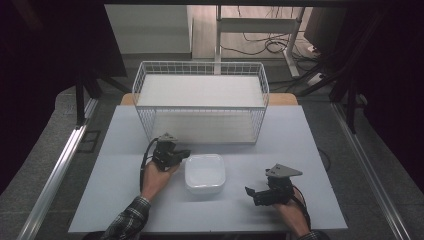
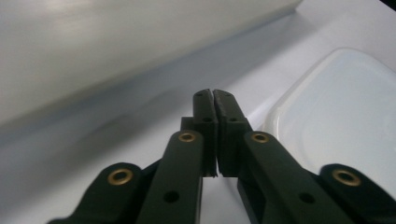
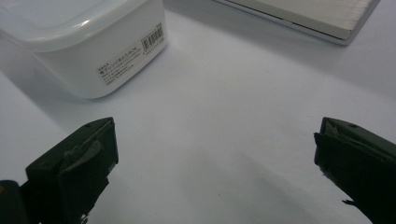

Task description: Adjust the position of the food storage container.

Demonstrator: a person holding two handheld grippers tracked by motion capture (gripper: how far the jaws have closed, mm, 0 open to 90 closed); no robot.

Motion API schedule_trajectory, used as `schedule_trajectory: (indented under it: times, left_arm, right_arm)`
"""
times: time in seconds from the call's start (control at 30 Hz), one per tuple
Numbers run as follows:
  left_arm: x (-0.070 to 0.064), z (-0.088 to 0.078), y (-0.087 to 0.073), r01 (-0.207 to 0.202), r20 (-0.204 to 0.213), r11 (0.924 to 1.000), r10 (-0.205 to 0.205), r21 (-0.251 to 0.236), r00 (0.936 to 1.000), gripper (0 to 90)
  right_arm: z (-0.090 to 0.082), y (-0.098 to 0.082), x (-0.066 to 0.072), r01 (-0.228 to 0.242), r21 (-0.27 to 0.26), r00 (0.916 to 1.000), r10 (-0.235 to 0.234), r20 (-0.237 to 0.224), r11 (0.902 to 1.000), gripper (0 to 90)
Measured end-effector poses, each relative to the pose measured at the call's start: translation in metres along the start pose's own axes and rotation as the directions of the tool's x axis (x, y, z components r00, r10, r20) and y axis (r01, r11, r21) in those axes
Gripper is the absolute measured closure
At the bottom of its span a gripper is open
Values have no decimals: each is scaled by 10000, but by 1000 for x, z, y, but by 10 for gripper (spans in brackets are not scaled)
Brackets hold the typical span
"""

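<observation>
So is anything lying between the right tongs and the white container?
Nothing visible. In the right gripper view, bare table lies between the open right tongs and the white lidded container. The high view agrees; the left tongs, shut, sit at the container's far side.

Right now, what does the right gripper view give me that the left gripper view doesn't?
Right gripper view: the white container's side wall with its printed label, and the right gripper with jaws wide apart over bare table.

Left gripper view: the left gripper with jaws shut on nothing, beside the container's lid, near the wire basket's base.

Both: the container and the table.
</observation>
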State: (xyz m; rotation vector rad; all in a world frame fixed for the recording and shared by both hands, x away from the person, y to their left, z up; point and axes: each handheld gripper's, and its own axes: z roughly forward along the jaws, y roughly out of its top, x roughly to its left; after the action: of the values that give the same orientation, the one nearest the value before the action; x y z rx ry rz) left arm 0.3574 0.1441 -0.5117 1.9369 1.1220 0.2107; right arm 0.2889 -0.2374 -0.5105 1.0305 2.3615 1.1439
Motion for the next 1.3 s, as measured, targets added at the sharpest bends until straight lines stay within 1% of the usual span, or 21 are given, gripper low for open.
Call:
schedule_trajectory:
  times: [0.03,0.07,0.1,0.13,0.17,0.2,0.23,0.27,0.3,0.33,0.37,0.43,0.53,0.63,0.73,0.8,0.9,1.0,1.1,1.13,1.3]
  left_arm:
    - [0,0,0,0,0,10000,0,0,10000,871]
    - [0,-6,0,18,-105,10000,-18,-75,9999,871]
    - [-1,-19,-3,-208,-186,9997,206,-133,9996,826]
    - [-1,-19,-3,-208,-186,9997,206,-133,9996,801]
    - [-2,-22,-5,-262,-240,9996,259,-130,9994,801]
    - [-3,-28,-9,-363,-382,9993,358,-128,9986,710]
    - [-4,-32,-12,-413,-435,9991,408,-101,9982,710]
    - [-4,-37,-15,-474,-420,9989,470,-72,9980,670]
    - [-5,-41,-18,-550,-435,9984,545,-96,9976,555]
    - [-7,-50,-22,-596,-558,9980,585,-189,9967,500]
    - [-7,-55,-25,-591,-539,9979,577,-248,9969,447]
    - [-6,-66,-32,-518,-506,9972,490,-544,9975,357]
    - [-6,-77,-46,-380,-398,9974,356,-614,9986,225]
    - [-10,-82,-59,-724,-479,9967,706,-361,9964,119]
    - [-15,-85,-71,-1099,-577,9939,1091,-96,9924,76]
    - [-18,-85,-79,-1226,-672,9924,1228,66,9902,63]
    - [-17,-85,-86,-1284,-713,9915,1297,227,9890,47]
    - [-15,-84,-90,-1252,-717,9916,1272,320,9893,38]
    - [-13,-83,-91,-1171,-604,9925,1191,344,9910,33]
    - [-13,-83,-91,-1029,-565,9940,1048,363,9929,32]
    - [-13,-83,-90,-1026,-626,9942,1045,338,9926,26]
  right_arm:
    - [0,0,0,-1,-28,10000,1,7,10000,0]
    - [0,0,0,-1,-28,10000,1,7,10000,0]
    - [-1,0,-1,-2,-41,10000,2,29,10000,0]
    - [-1,0,-1,0,-53,10000,0,28,10000,0]
    - [-1,0,-1,0,-53,10000,0,28,10000,0]
    - [-2,0,-1,-1,-94,10000,1,41,10000,0]
    - [-2,0,-1,-1,-94,10000,1,41,10000,0]
    - [-3,0,-1,15,-118,10000,-15,47,9999,0]
    - [-3,0,-1,42,-147,10000,-41,66,9999,0]
    - [-4,0,0,44,-167,10000,-43,66,9999,0]
    - [-4,0,0,61,-177,10000,-60,67,9998,0]
    - [-5,0,0,71,-202,10000,-70,54,9998,0]
    - [-6,1,1,87,-221,10000,-86,42,9997,0]
    - [-6,1,2,136,-186,9999,-135,54,9997,0]
    - [-6,1,3,250,-193,9997,-249,77,9995,0]
    - [-6,1,4,261,-178,9996,-260,60,9995,0]
    - [-5,1,4,237,-165,9997,-236,40,9996,0]
    - [-4,1,5,258,-133,9997,-258,31,9996,0]
    - [-4,0,5,262,-110,9997,-262,21,9996,0]
    - [-4,0,5,286,-71,9996,-286,15,9996,0]
    - [-4,0,5,302,-70,9995,-302,39,9995,0]
